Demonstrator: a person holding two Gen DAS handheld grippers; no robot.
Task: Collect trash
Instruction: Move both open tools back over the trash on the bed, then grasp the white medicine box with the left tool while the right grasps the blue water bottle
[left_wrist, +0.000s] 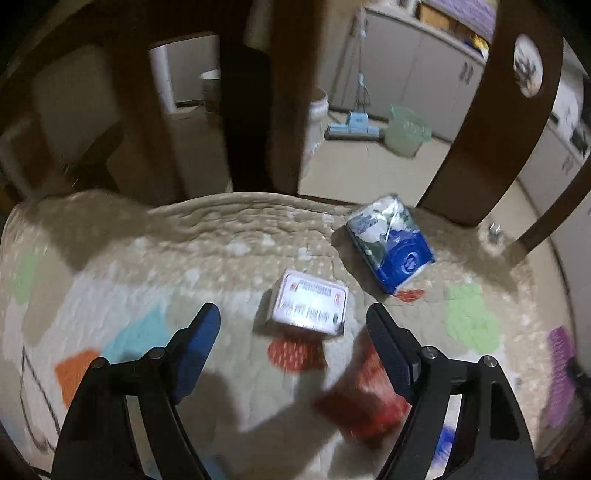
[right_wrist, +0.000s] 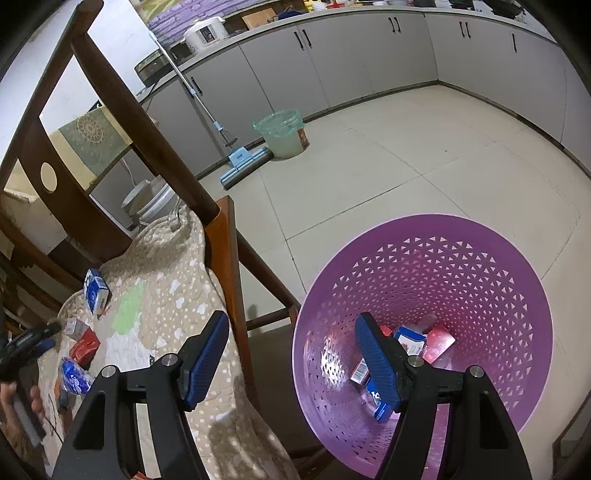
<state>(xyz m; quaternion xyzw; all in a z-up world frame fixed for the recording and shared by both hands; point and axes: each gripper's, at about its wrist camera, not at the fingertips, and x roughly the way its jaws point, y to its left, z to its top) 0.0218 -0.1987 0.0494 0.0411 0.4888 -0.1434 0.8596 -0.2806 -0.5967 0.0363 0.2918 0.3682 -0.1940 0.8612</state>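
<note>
Collecting stage: trash is being cleared from a cushioned chair seat into a basket; several pieces are already in the basket and others are left on the seat.
Left gripper (left_wrist: 293, 325): jaws wide, nothing between them; judged to be lined up over the white box for a pickup.
White box (left_wrist: 308, 308): small carton, white face with red and dark print, lying flat on the quilted cushion (left_wrist: 155, 258) just ahead of the fingertips.
Blue pack (left_wrist: 389, 242): blue and white soft pack with a crinkled top, lying near the chair back, apart from the white box.
Red box (right_wrist: 85, 347): small red carton on the same cushion, seen from the right wrist view.
Right gripper (right_wrist: 291, 332): jaws wide and empty, poised at the basket rim, beside the chair.
Purple basket (right_wrist: 480, 258): perforated plastic, on the floor close to the chair so that drops are short; holds red and blue cartons.
</note>
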